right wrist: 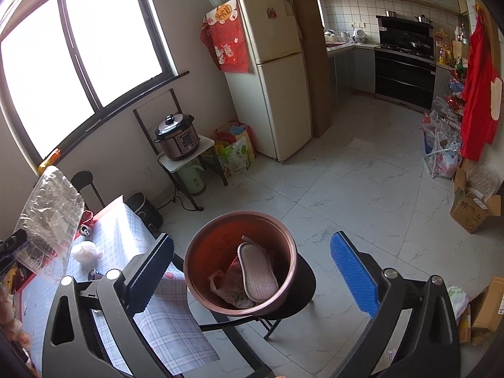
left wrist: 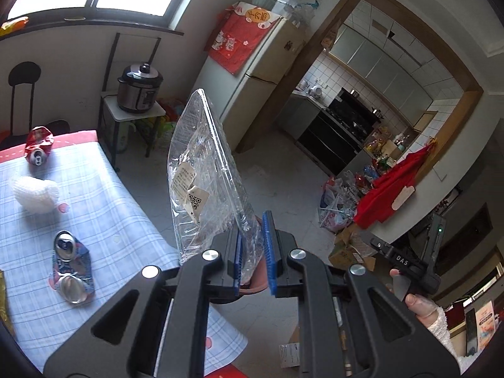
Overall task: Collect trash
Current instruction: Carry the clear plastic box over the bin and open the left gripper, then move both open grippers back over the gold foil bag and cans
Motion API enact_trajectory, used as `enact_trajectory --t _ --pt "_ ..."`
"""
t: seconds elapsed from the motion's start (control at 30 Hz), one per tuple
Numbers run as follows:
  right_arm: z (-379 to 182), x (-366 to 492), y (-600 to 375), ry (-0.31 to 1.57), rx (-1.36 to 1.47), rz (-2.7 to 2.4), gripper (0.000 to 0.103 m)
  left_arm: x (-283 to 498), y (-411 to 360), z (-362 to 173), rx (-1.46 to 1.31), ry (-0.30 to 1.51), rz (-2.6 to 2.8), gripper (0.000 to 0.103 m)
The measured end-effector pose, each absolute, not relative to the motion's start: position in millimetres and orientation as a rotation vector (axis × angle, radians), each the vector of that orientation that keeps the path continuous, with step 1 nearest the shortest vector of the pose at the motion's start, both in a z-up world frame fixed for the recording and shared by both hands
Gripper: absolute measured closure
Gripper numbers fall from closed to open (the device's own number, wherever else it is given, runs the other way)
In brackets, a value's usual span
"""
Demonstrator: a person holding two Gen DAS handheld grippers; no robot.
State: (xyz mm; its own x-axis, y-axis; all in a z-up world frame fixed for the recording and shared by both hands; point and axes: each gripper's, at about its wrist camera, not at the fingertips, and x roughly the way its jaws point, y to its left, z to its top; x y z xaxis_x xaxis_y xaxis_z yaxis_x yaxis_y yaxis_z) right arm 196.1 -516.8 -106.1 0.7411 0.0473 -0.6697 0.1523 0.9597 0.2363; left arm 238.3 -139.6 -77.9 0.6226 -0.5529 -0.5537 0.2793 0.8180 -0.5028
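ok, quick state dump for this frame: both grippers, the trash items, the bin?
left gripper: shut on plastic container
plastic container: clear, crumpled, held upright off the table
right gripper: open, empty, above the bin
bin: on a black chair, holds a slipper and a plastic bag
red can: crushed, lying on table
blue can: crushed, lying on table
white foam net: lying on table

Daylight from blown-out window [right wrist: 78,63]; soft shadows, sharp focus, strong fisheye bending, dark vignette at corners.
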Motion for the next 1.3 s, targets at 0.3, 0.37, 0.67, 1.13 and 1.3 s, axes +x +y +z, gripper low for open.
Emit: enact_trajectory --t 0.3,0.37,0.67,1.13,1.3 --pt "-128 173 -557 0.774 0.329 -0.137 0.006 310 -252 -133 -0.355 0.863 -0.593 0.087" --pt "-132 169 -563 0.779 0.33 -0.149 0.006 321 -267 -141 -0.328 0.879 -0.594 0.066" --pt "-136 178 -556 0.793 0.338 -0.135 0.006 314 -227 -140 -0.285 0.84 -0.457 0.009" --pt "-129 237 -425 0.843 0.227 0.116 0.006 220 10 -122 -0.362 0.778 -0.041 0.006" --pt "-131 253 -351 0.872 0.152 0.256 0.006 161 95 -128 -0.346 0.767 0.171 0.006"
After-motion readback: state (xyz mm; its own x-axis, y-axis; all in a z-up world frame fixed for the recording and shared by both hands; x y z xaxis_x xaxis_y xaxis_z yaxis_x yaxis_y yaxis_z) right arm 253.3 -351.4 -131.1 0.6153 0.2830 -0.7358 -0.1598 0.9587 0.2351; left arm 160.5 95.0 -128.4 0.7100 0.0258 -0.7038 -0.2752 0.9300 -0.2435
